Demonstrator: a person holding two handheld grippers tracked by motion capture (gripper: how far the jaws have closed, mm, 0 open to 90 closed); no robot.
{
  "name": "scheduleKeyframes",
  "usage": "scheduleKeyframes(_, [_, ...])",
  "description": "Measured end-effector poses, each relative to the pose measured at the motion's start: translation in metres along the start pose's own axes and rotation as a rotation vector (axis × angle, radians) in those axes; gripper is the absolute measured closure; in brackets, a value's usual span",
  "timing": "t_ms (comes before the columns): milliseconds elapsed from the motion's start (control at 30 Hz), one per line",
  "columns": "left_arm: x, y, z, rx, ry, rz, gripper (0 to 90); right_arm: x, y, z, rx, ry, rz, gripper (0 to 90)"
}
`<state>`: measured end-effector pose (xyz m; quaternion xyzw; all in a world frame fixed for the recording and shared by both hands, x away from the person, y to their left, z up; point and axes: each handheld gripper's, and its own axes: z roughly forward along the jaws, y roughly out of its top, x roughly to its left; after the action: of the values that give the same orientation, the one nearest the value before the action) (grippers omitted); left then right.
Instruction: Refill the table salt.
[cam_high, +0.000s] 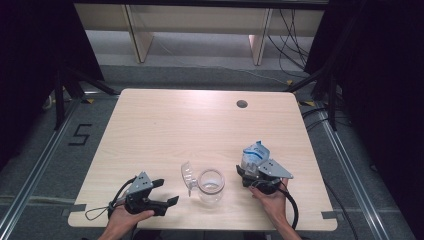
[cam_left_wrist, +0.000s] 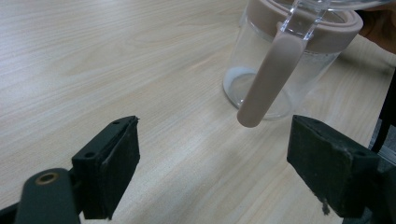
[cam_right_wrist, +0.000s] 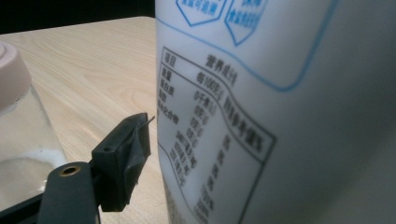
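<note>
A white pouch with blue print (cam_high: 254, 152) stands upright at the table's front right. My right gripper (cam_high: 248, 172) stands around its base from the near side. In the right gripper view the pouch (cam_right_wrist: 280, 116) is between the jaws; one black pad (cam_right_wrist: 126, 158) sits a sliver off its side, and the other is hidden behind it. A clear glass jar (cam_high: 210, 186) with a pink rim stands left of the pouch, its clear lid (cam_high: 187, 175) hinged open. My left gripper (cam_high: 169, 191) rests open left of the jar, and a pink latch strap (cam_left_wrist: 268, 79) hangs down the jar (cam_left_wrist: 247, 51).
The wooden table (cam_high: 200, 125) has a round cable hole (cam_high: 242, 104) at its far right. A person's hand holds each gripper at the table's front edge. Black cables trail from both grippers. Dark stands and floor rails flank the table.
</note>
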<state>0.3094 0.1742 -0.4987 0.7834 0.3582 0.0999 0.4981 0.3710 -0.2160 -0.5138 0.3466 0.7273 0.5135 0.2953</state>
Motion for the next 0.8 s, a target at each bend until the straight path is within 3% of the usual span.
scheduleKeyframes(33, [0.0008,0.0004,-0.0002,-0.001,0.0,0.015,16.6,0.002,-0.0004,-0.0005,0.022,0.013,0.037,24.7])
scheduleKeyframes(133, [-0.0006,-0.0002,0.0005,-0.004,0.002,-0.008,16.6,0.0022,-0.0006,0.0003,0.023,0.021,0.047,25.2])
scheduleKeyframes(200, [0.0001,0.0003,0.0005,0.005,-0.001,0.01,16.6,0.0015,-0.001,0.0012,0.021,0.038,0.077,25.2])
scheduleKeyframes(367, [0.0,-0.0002,0.0002,-0.005,0.001,0.008,16.6,-0.0002,-0.0015,0.0004,0.026,0.004,0.057,27.8])
scheduleKeyframes(433, [0.0,-0.0002,0.0002,-0.004,0.001,0.01,16.6,-0.0023,-0.0016,0.0018,0.005,-0.005,0.018,29.2])
scheduleKeyframes(733, [-0.0016,-0.0003,0.0008,-0.002,0.003,0.01,16.6,-0.0023,-0.0017,0.0013,0.009,0.001,0.025,34.1])
scheduleKeyframes(767, [-0.0005,-0.0003,0.0001,0.01,0.009,0.025,16.6,-0.003,-0.0017,0.0013,0.009,0.0,0.025,34.4])
scheduleKeyframes(800, [-0.0018,-0.0004,0.0008,-0.002,0.003,0.009,16.6,-0.0035,-0.0016,0.001,0.014,0.003,0.025,34.6])
